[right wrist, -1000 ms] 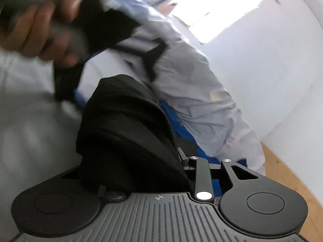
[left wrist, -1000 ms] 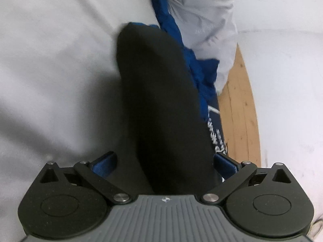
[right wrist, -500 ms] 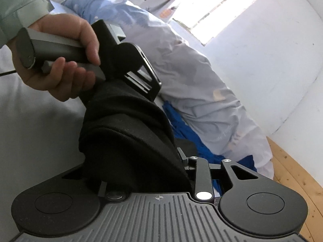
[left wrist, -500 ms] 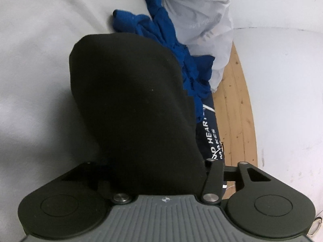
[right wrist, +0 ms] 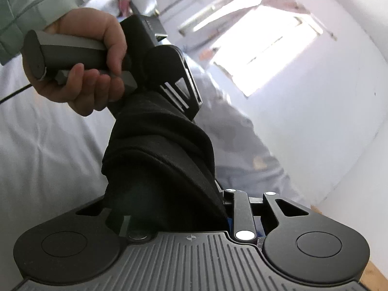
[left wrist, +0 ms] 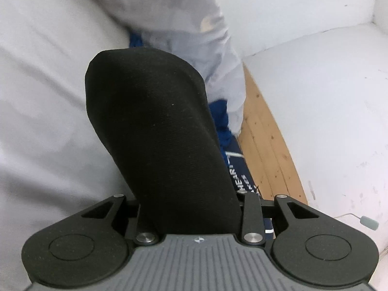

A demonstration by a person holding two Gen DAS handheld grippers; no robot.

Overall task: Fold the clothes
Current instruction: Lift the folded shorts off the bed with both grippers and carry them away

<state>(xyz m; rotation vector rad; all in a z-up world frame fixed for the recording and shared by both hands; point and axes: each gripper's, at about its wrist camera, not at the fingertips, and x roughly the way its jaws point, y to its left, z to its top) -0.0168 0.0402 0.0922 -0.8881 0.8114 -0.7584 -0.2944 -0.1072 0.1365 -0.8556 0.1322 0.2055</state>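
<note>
While both claws grip the black cloth [left wrist: 155, 133], it hangs lifted between them above the white sheet [left wrist: 43, 111]. The left claw [left wrist: 189, 208] is closed on one end of it, fabric covering the fingers. The right claw [right wrist: 167, 208] is clamped on the other end, the cloth bunched in folds there. Seen from the right wrist, a hand [right wrist: 84, 72] in a pale green sleeve [right wrist: 29, 7] holds the left claw's handle. Beyond lie a grey garment [left wrist: 189, 24], a blue one [left wrist: 220, 116] and a navy printed one [left wrist: 240, 177], beside a wood floor [left wrist: 266, 155].
</note>
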